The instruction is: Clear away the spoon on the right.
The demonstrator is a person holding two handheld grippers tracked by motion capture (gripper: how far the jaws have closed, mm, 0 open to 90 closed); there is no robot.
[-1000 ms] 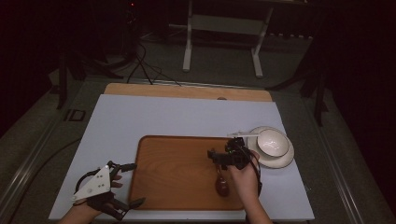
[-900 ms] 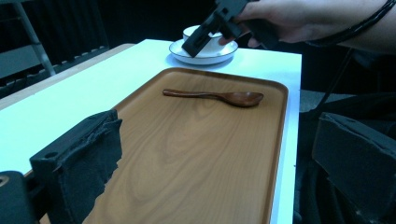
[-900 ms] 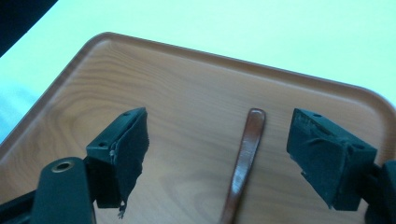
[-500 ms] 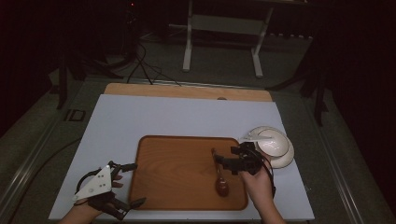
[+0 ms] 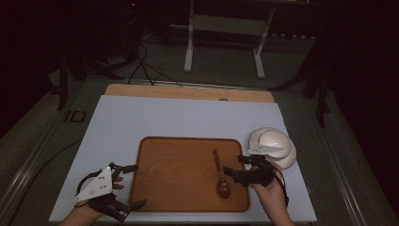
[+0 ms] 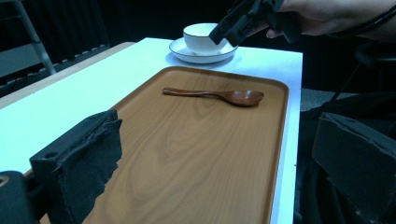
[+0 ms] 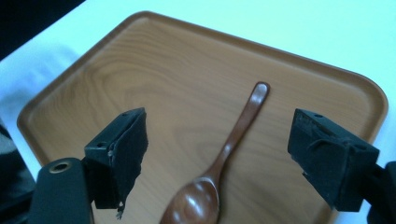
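Note:
A dark wooden spoon (image 5: 220, 175) lies on the brown wooden tray (image 5: 179, 188), its bowl end toward the near edge. My right gripper (image 5: 233, 165) hovers open just right of the spoon, over the tray's right part. In the right gripper view the spoon (image 7: 224, 154) lies below and between the wide-apart jaws of my right gripper (image 7: 219, 135), untouched. My left gripper (image 5: 137, 185) is open at the tray's near left corner, holding nothing. The left gripper view looks along the tray (image 6: 196, 154) to the spoon (image 6: 215, 94) and the right gripper (image 6: 243, 21).
A white bowl (image 5: 269, 140) sits on a white saucer (image 5: 288, 157) on the white table top (image 5: 155, 117), just right of the tray; the bowl (image 6: 201, 36) also appears beyond the tray's far end. A metal stand (image 5: 223, 28) is on the floor behind the table.
My right gripper has drawn back to the right and toward the near edge, away from the spoon's handle. The spoon, the tray and my left gripper have stayed put.

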